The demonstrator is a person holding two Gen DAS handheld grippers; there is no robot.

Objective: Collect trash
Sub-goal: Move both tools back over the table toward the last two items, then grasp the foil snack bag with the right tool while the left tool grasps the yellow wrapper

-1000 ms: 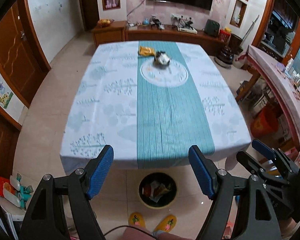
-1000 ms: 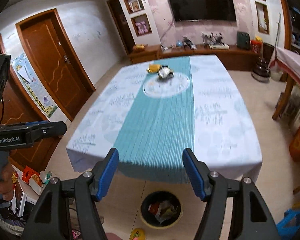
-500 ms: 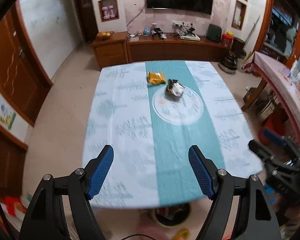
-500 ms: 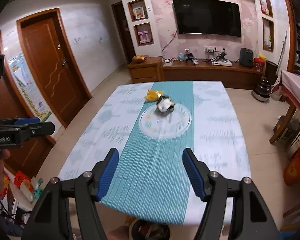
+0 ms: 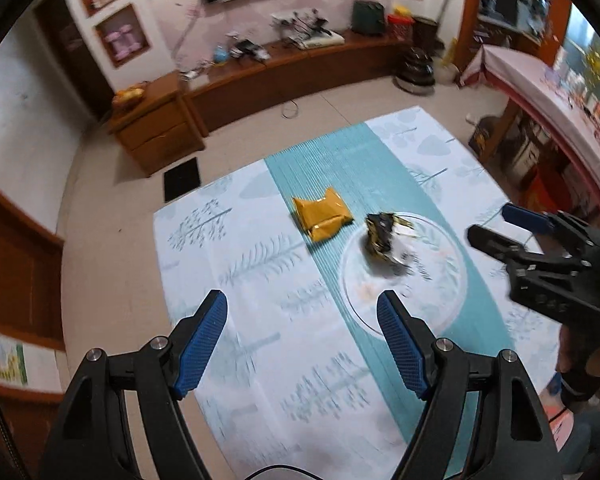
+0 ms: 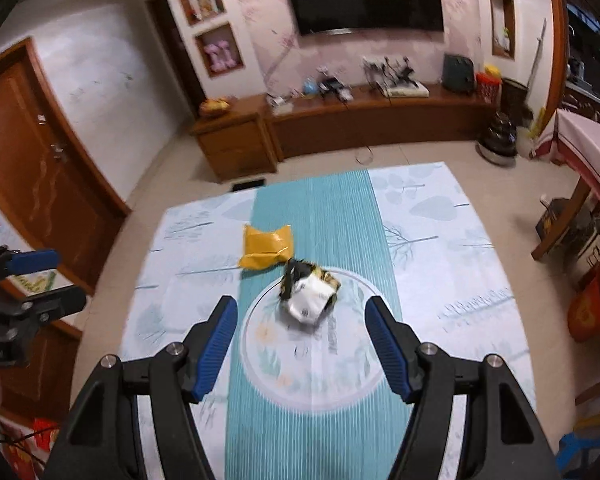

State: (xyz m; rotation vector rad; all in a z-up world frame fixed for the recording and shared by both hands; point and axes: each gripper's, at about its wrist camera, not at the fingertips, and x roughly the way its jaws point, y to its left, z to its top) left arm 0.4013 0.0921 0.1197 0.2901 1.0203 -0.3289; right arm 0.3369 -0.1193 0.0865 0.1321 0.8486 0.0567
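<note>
- Left wrist view: the left gripper (image 5: 302, 344) is spread wide with nothing in it, above the table (image 5: 228, 272). The yellow packet (image 5: 321, 216) lies at 12 o'clock of it and the crumpled wrapper (image 5: 384, 240) at 1 o'clock, both well apart from the pads. The picture is blurred, so a hurried reach may miss or push the light packet away.
- Right wrist view: the right gripper (image 6: 298, 344) is also wide and empty; the crumpled wrapper (image 6: 310, 298) lies at 12 o'clock between its finger lines, the yellow packet (image 6: 266, 246) at 11 o'clock. A slanted pinch could snag the cloth or slip off the foil.
</note>
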